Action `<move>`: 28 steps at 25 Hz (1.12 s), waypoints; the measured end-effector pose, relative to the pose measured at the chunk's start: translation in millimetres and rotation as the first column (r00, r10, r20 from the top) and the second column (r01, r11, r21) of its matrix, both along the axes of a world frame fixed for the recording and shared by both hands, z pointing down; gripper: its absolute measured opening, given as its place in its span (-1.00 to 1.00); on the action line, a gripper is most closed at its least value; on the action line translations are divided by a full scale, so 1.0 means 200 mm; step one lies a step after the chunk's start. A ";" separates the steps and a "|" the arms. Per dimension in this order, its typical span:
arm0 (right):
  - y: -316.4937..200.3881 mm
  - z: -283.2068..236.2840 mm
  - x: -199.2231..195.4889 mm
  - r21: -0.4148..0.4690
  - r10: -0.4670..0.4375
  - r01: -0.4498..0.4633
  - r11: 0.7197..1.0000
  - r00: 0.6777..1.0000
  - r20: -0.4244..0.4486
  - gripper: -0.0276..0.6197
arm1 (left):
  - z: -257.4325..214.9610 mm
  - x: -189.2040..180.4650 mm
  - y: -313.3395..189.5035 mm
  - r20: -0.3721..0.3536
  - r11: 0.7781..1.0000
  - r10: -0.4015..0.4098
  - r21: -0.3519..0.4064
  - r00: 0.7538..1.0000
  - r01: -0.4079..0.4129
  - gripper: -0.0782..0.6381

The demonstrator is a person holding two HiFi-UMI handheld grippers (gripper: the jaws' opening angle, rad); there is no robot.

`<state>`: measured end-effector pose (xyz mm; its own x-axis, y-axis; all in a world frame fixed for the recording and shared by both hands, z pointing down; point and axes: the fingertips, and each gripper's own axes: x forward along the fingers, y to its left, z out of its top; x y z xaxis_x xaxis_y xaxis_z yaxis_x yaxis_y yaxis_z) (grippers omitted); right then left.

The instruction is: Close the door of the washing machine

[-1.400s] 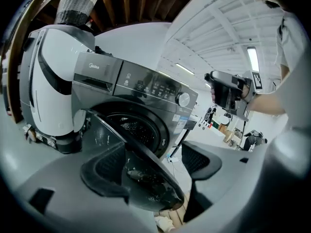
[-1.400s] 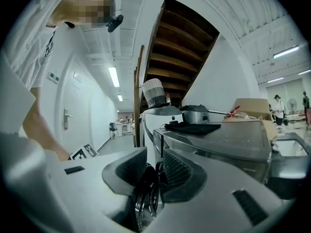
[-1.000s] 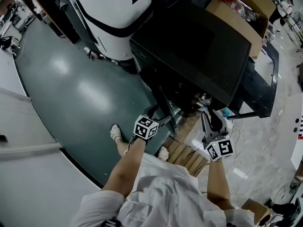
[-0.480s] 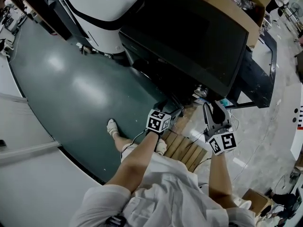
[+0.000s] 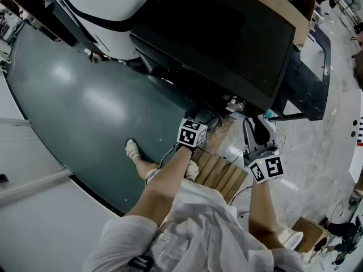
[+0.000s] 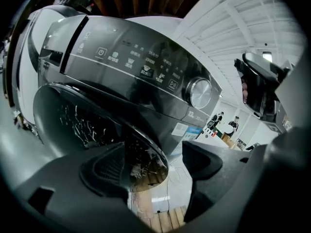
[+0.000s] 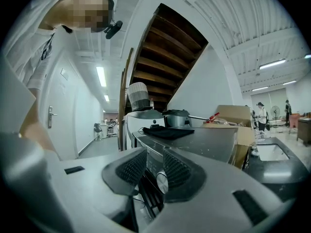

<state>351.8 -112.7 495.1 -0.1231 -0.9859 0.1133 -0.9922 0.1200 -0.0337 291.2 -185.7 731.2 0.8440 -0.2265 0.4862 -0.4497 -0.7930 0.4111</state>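
The door (image 6: 87, 120) hangs open, swung out from the front of the dark front-loading washing machine (image 5: 227, 44). Its round rim runs between my left tongs (image 6: 158, 161). These stand apart, one pad close against the rim and the other clear of it, so I judge that I am cupping the edge to push it rather than pinching it. I come at it from low down, under the control panel and its dial (image 6: 200, 92), because that is where the door's free edge sits. My right tongs (image 7: 154, 173) hover off at the machine's front, only narrowly apart and with nothing between them; through the slit I see just the panel farther off. I take it that hand is parked there to stay out of the door's swing. The machine stands on a wooden pallet (image 5: 218, 177) beside the green floor (image 5: 85, 106), and a cardboard box (image 5: 272, 4) sits on its top. The next move, I'd say, calls for a steady sweep toward the drum opening until the latch catches. The risk is that the rim slips off the open pads.
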 end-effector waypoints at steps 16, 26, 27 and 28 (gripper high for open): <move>-0.02 0.08 0.09 -0.012 0.010 -0.009 1.000 1.000 0.029 -0.55 | 0.05 -0.01 -0.07 0.114 0.994 -0.107 0.030 0.988 0.104 0.01; -0.01 0.10 0.12 -0.010 0.027 -0.026 1.000 0.999 0.036 -0.55 | 0.05 0.03 -0.10 0.108 0.990 -0.133 -0.024 0.985 0.137 -0.02; -0.01 0.10 0.11 -0.008 0.027 -0.026 1.000 0.999 0.036 -0.55 | 0.04 0.03 -0.10 0.105 0.990 -0.134 -0.025 0.985 0.137 -0.02; 0.00 0.10 0.11 -0.007 0.028 -0.028 1.000 0.999 0.036 -0.55 | 0.04 0.03 -0.10 0.103 0.991 -0.132 -0.024 0.986 0.135 -0.02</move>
<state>374.2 -113.4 515.3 -0.0998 -0.9882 0.1157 -0.9933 0.0921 -0.0704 296.3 -205.7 740.0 0.7535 -0.3172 0.5759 -0.5909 -0.7109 0.3815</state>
